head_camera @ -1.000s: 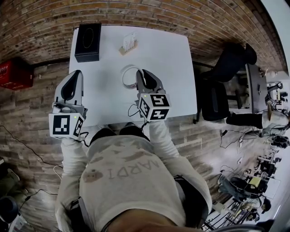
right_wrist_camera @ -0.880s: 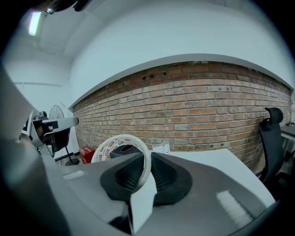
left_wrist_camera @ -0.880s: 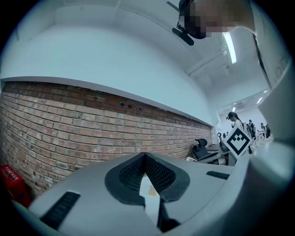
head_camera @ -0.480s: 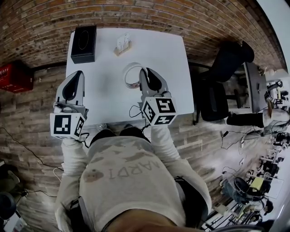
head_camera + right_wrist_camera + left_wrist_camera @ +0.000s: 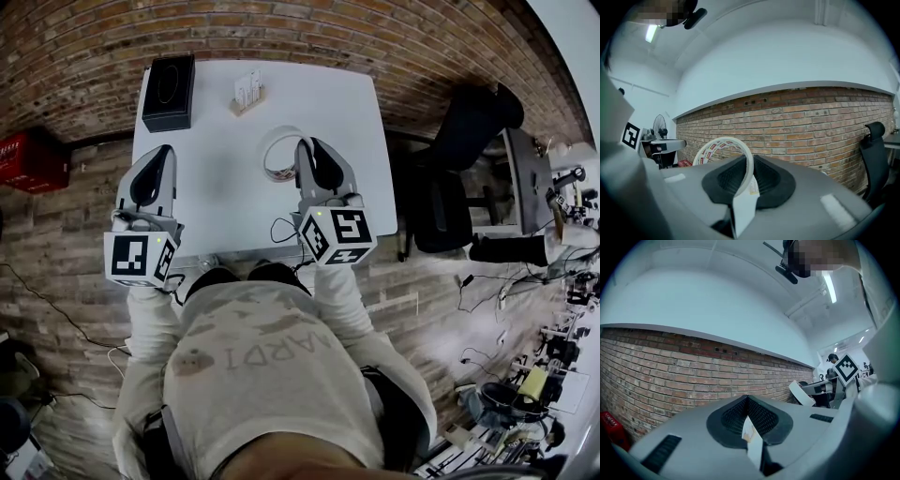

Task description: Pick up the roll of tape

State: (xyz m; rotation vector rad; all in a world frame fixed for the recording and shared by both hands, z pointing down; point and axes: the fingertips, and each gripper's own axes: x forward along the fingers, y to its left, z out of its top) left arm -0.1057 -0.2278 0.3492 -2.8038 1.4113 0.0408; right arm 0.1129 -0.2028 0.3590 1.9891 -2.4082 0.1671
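The roll of tape [image 5: 278, 155], a thin white ring with red print inside, hangs above the white table [image 5: 216, 202]. My right gripper [image 5: 300, 157] is shut on its right rim. In the right gripper view the ring [image 5: 723, 149] stands upright and runs down between the black pads [image 5: 768, 180]. My left gripper [image 5: 153, 161] hovers over the table's left edge, shut and empty. Its pads [image 5: 761, 416] meet in the left gripper view. That view also shows the tape [image 5: 801, 393] off to the right.
A black box [image 5: 169, 92] sits at the table's far left corner. Near the far edge stands a small wooden holder with white cards [image 5: 247, 92]. A black office chair [image 5: 459, 178] is right of the table. A red crate [image 5: 28, 155] lies on the floor at left.
My right gripper has risen with the tape roll in it, lifting the roll off the table. The left gripper has shifted only slightly and stays shut.
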